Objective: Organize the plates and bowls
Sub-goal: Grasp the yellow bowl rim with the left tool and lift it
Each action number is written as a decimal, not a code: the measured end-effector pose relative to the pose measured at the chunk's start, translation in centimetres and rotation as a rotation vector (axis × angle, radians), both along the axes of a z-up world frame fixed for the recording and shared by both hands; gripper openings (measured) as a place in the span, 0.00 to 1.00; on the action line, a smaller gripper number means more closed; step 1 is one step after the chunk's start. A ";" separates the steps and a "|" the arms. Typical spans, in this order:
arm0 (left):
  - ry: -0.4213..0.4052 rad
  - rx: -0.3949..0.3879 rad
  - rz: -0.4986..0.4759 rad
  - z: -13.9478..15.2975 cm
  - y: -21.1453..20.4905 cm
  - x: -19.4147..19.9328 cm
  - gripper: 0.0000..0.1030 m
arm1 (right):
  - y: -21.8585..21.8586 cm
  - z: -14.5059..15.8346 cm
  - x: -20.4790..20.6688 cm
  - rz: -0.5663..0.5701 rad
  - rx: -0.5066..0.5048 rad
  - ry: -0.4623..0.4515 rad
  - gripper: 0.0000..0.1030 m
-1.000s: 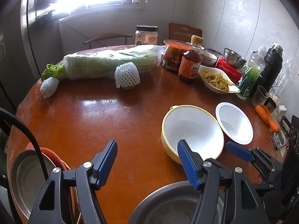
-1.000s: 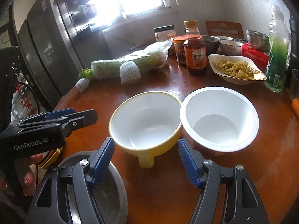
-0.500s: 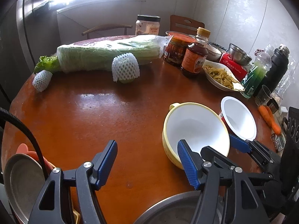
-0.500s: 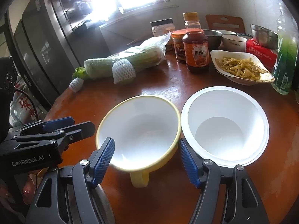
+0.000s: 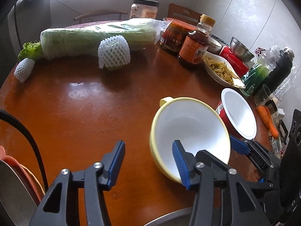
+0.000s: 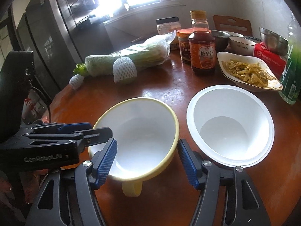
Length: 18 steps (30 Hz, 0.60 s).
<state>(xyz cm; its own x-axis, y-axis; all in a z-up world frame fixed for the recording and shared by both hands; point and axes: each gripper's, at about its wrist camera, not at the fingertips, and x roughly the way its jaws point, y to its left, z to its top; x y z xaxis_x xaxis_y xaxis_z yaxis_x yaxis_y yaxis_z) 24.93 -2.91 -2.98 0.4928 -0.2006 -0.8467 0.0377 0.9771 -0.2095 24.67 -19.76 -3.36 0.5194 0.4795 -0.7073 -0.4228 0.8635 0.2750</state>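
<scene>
A yellow bowl with a white inside (image 6: 139, 137) (image 5: 190, 131) sits on the brown table, its handle toward the right gripper. A white paper bowl with a red outside (image 6: 229, 124) (image 5: 238, 113) stands just right of it. My right gripper (image 6: 146, 162) is open, its fingers on either side of the yellow bowl's near rim, with no grip visible. My left gripper (image 5: 148, 162) is open and empty, left of the yellow bowl, its right finger over the bowl's near edge. A steel bowl rim (image 5: 169, 216) shows at the bottom. Stacked steel and orange plates (image 5: 13, 188) lie at the left edge.
A wrapped cabbage (image 5: 97, 37), a foam-netted fruit (image 5: 114, 52), sauce bottle (image 6: 202, 45), jars, a dish of food (image 6: 248, 71), a green bottle (image 5: 259, 71), steel bowls, a flask and carrots (image 5: 267, 118) crowd the table's back and right. A black cable (image 5: 28, 141) runs at left.
Both grippers have moved forward toward the yellow bowl. The right gripper's fingers now flank its near rim. The steel bowl has slid out of the right wrist view.
</scene>
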 end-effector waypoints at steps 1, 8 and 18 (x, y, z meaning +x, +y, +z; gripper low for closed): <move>0.000 -0.003 -0.004 0.0 -0.1 0.1 0.46 | 0.1 0.0 0.0 0.006 0.002 0.001 0.65; -0.006 -0.013 0.004 -0.2 -0.1 0.2 0.37 | 1.3 0.2 -0.4 0.039 -0.001 -0.009 0.57; -0.055 -0.023 0.015 1.2 0.5 -0.6 0.37 | 1.4 1.0 -0.8 0.023 -0.011 -0.050 0.51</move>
